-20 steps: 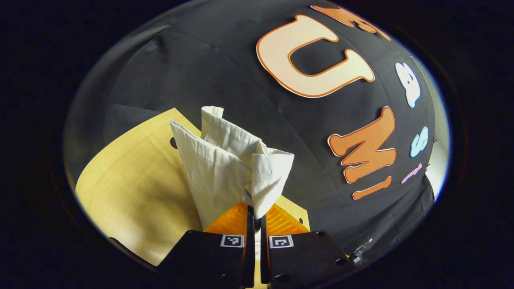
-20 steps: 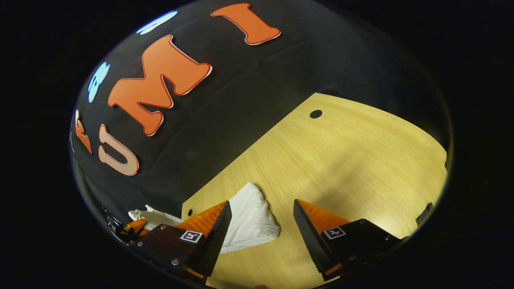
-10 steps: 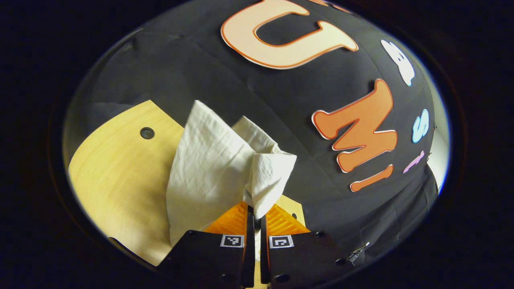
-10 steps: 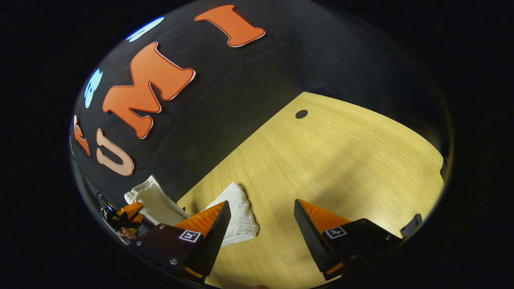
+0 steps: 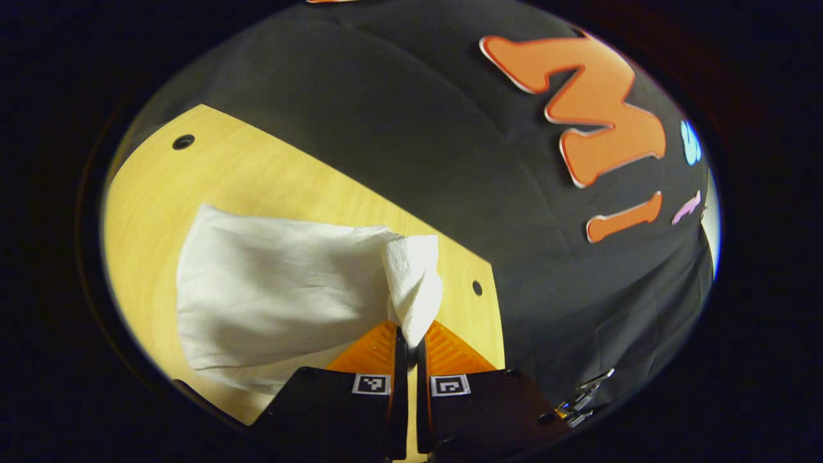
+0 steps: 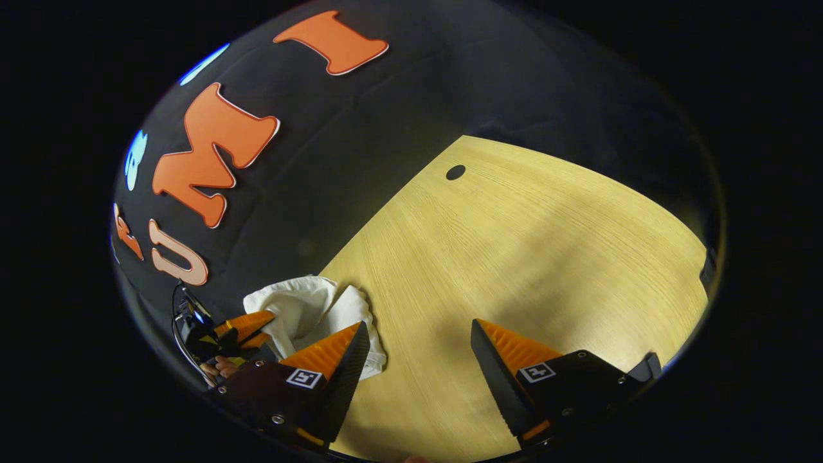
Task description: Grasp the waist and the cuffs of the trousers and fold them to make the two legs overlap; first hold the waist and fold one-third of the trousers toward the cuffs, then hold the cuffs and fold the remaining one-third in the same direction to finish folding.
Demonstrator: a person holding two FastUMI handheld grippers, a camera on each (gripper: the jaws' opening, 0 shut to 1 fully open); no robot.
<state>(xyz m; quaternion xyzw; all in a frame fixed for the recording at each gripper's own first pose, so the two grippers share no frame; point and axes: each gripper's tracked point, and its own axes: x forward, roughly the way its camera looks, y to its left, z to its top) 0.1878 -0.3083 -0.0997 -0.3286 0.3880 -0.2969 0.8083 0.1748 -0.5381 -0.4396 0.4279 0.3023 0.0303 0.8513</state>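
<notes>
left gripper view: left gripper (image 5: 406, 337) clamped on white trousers (image 5: 276, 289) near table (image 5: 257, 173) back edge | right gripper (image 6: 418, 360) spread wide, empty | progress: fold underway, unfinished

white trousers (image 5: 276, 289), pale yellow wood-grain table (image 6: 514, 257)

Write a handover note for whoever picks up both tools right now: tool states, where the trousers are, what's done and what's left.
Left tool: shut on a bunched edge of the white trousers.
Right tool: open, holding nothing, above bare wooden table.
Trousers: a compact folded bundle draped on the table at its edge near the booth wall.
Done: folding looks well advanced; which fold this is, cannot tell.
Left: probably lay the held edge flat, release, check the legs overlap.
</notes>
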